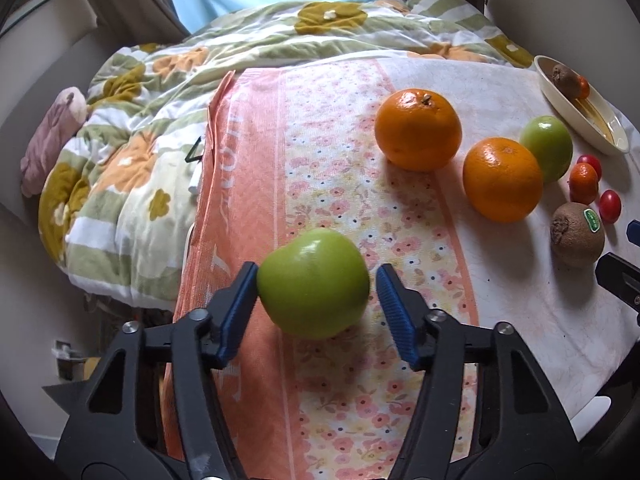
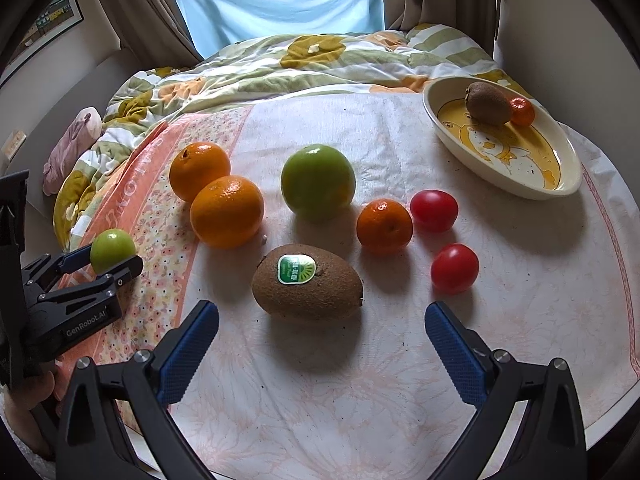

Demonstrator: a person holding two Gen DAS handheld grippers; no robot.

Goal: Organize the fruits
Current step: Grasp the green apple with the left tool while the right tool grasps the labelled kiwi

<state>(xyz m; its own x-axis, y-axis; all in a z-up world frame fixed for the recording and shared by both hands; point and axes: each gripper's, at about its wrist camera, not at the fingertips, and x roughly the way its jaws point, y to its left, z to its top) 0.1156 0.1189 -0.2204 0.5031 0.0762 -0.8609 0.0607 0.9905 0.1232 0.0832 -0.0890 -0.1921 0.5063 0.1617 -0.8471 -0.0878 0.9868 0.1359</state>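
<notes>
- Clamped between the blue pads of the left gripper (image 1: pixel 316 270): a small green apple (image 1: pixel 314 284), over the orange-banded edge of the floral cloth (image 2: pixel 360 380), far left of the stickered kiwi (image 2: pixel 308 284) as seen from the right wrist.
- Not clear from either view whether that apple rests on the cloth or hangs just above it.
- Spread wide and gripping nothing: the right gripper (image 2: pixel 320 306), its two pads flanking the near end of the stickered kiwi without touching it.
- Lying on its side on the pale part of the cloth, green label up: the stickered kiwi itself, straight ahead of the right gripper.
- Just behind the kiwi and to its left: two oranges (image 2: pixel 226 212) (image 2: pixel 199 170), one touching the other.
- Directly behind the kiwi: a larger green apple (image 2: pixel 318 182), standing alone.
- Behind the kiwi and to its right: a small mandarin (image 2: pixel 384 224), close beside a cherry tomato (image 2: pixel 434 210).
- Right of the kiwi, level with it: a second cherry tomato (image 2: pixel 454 268), apart from the first.
- Well behind the kiwi, far right: a cream oval dish (image 2: pixel 500 178) with a yellow cartoon print, holding another kiwi (image 2: pixel 488 102) and a tiny mandarin (image 2: pixel 522 111) touching at its far end.
- Beyond all of it, far behind the kiwi: a rumpled flower-print quilt (image 2: pixel 280 68) and a pale blue curtain (image 2: pixel 280 0).
</notes>
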